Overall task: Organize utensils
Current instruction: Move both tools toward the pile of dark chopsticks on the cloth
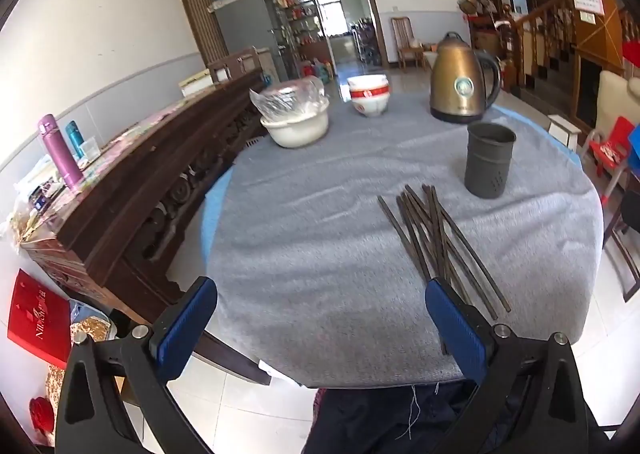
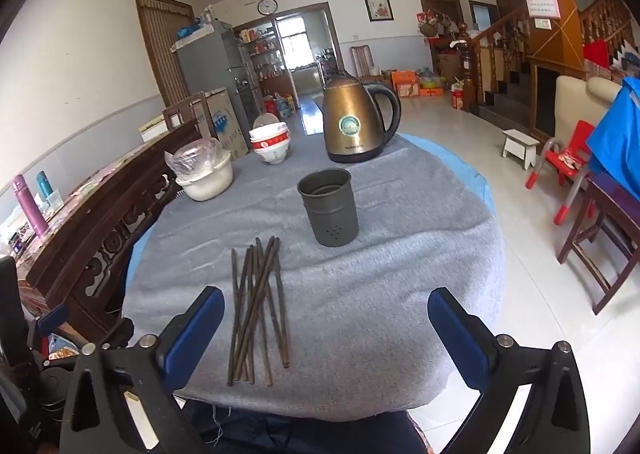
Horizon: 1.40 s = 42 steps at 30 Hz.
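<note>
Left wrist view, read left to right with the holder [image 1: 489,161] as landmark: a cream bowl [image 1: 295,129] under crinkled plastic film stands far left of the holder, stacked red-banded bowls [image 1: 368,94] left and behind it, a bronze kettle [image 1: 464,79] just behind it. The chopsticks [image 1: 434,242] lie in a loose, crossed bundle in front of the holder, near but apart from it, on the grey cloth of the worktop [image 1: 320,238].

Left hand-held gripper [image 1: 322,324]: released, jaws wide, grasping nothing, at the near edge of the worktop. Right hand-held gripper [image 2: 326,334]: likewise released and empty, the bundle lying just inside its left pad.

Risks, as judged:
- Sticks are thin, smooth and overlapping; a pinch on one may drag or scatter its neighbours.
- Near ends reach close to the worktop edge; a nudge could roll one off.
- Holder is a light-looking, tall, narrow cylinder, matt grey with drain holes; an off-centre insertion could tip it.
- Cloth is soft and napped; pads may snag it.
</note>
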Motion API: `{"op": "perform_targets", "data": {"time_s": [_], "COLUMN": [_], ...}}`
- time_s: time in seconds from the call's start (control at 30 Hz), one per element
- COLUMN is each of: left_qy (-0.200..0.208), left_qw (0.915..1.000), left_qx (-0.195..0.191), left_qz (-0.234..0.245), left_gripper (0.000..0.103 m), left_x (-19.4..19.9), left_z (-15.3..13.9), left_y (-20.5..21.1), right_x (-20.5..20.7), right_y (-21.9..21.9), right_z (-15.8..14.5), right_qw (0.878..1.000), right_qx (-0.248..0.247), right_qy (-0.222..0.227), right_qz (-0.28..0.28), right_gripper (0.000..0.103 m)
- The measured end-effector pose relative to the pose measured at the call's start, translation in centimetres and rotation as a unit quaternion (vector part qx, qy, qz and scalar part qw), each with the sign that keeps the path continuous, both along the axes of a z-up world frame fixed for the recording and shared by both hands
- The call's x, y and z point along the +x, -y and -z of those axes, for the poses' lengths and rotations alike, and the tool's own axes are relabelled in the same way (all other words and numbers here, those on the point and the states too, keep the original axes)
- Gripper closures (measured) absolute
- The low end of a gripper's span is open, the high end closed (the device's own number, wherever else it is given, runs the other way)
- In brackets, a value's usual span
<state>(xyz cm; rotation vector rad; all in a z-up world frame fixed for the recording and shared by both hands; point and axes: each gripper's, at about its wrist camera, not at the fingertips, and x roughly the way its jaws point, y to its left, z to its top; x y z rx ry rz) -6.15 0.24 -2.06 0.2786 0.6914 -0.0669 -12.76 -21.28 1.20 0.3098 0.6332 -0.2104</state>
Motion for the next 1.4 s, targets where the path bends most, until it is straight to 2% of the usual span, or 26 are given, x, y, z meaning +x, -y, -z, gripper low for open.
{"op": "perform_targets", "data": {"time_s": [0.23, 0.37, 0.7, 0.73, 0.83, 0.87, 1.0, 1.23, 1.3, 1.4], "left_qy": [-0.029, -0.037, -0.052, -0.053, -0.051, -0.051, -0.051, -0.059, -0.061, -0.066], "left_qw": [0.9996, 0.9993, 0.9983, 0.9982, 0.9979, 0.9978, 0.9975, 0.9968, 0.9966, 0.9959], "left_qx": [0.002, 0.0, -0.011, -0.013, -0.016, -0.017, -0.02, -0.028, -0.029, -0.033], "left_qz": [0.0, -0.006, -0.023, -0.027, -0.036, -0.038, -0.045, -0.046, -0.049, -0.053], "left_gripper": [0.0, 0.0, 0.0, 0.0, 0.0, 0.0, 0.0, 0.0, 0.0, 0.0], "left_x": [2.4, 3.6, 5.8, 6.0, 6.5, 6.6, 7.0, 7.9, 8.3, 9.1], "left_z": [1.9, 2.4, 2.8, 2.8, 2.7, 2.7, 2.6, 2.8, 2.8, 3.1], "left_y": [0.6, 0.5, -0.4, -0.6, -1.2, -1.4, -1.9, -2.4, -2.6, -3.0], "right_x": [1.1, 3.5, 6.1, 6.3, 6.7, 6.7, 7.0, 8.3, 9.0, 10.5], "right_y": [0.5, 0.3, -0.1, -0.2, -0.4, -0.5, -0.8, -0.8, -0.7, -0.6], "right_z": [1.4, 2.1, 2.7, 2.6, 2.6, 2.5, 2.5, 3.0, 3.2, 3.7], "right_qw": [0.999, 0.999, 0.998, 0.998, 0.998, 0.997, 0.998, 0.997, 0.996, 0.994], "right_qx": [0.013, 0.015, 0.022, 0.021, 0.029, 0.046, 0.022, 0.034, 0.053, 0.072], "right_qy": [-0.032, -0.048, -0.06, -0.048, -0.049, -0.05, -0.048, -0.057, -0.055, -0.063], "right_qz": [0.001, 0.001, -0.02, -0.022, -0.029, -0.031, -0.036, -0.045, -0.05, -0.058], "right_gripper": [0.0, 0.0, 0.0, 0.0, 0.0, 0.0, 0.0, 0.0, 0.002, 0.009]}}
